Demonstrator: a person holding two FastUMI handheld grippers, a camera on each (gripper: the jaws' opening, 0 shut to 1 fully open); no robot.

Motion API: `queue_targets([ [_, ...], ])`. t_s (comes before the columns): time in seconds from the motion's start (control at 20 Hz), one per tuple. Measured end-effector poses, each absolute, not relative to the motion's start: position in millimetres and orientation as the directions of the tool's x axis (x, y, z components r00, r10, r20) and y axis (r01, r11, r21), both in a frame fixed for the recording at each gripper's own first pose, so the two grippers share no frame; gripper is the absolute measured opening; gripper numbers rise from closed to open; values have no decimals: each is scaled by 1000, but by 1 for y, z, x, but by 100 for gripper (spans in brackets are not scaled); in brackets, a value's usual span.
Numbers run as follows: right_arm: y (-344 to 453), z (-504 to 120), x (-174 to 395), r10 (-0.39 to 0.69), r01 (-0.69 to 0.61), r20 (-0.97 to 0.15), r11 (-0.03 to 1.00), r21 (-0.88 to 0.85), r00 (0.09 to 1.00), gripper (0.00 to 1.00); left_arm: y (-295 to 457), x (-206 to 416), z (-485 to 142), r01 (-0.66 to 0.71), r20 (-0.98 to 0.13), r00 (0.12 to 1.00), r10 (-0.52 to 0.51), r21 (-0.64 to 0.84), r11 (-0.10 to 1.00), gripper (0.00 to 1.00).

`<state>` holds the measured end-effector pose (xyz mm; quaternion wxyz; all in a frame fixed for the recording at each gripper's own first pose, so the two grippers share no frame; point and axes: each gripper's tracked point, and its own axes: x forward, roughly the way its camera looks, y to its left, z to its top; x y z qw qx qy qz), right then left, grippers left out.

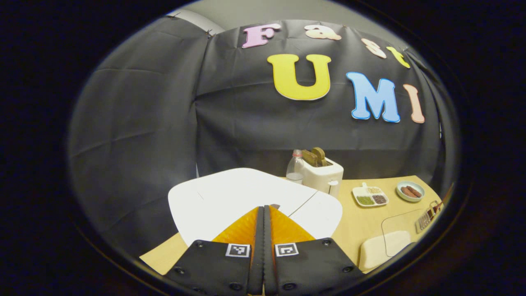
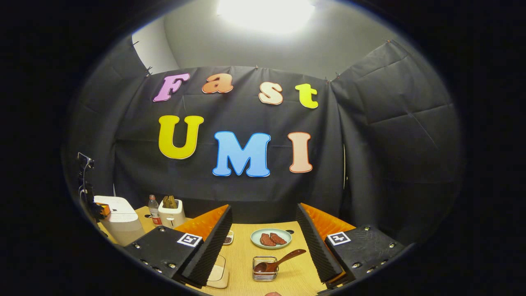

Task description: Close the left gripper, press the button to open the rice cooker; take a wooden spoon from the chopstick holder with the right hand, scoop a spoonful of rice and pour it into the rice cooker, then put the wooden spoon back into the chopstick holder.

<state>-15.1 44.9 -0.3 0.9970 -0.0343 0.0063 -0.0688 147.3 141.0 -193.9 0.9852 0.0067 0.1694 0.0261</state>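
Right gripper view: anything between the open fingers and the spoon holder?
No obstacle. In the right gripper view, the right gripper is open, and only bare table lies before the wire holder holding the wooden spoon.

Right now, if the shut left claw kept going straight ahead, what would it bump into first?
Most likely the white rice cooker: the left claw is shut and its tips point at the lid. Whether they already touch it is hard to judge.
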Motion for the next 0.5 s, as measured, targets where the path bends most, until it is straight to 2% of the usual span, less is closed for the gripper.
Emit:
queue_targets([
  [0.5, 36, 0, -18, -117, 116, -5, 990, -86, 993, 95, 145, 157, -188, -58, -351, 935, 50, -13, 998, 9],
])
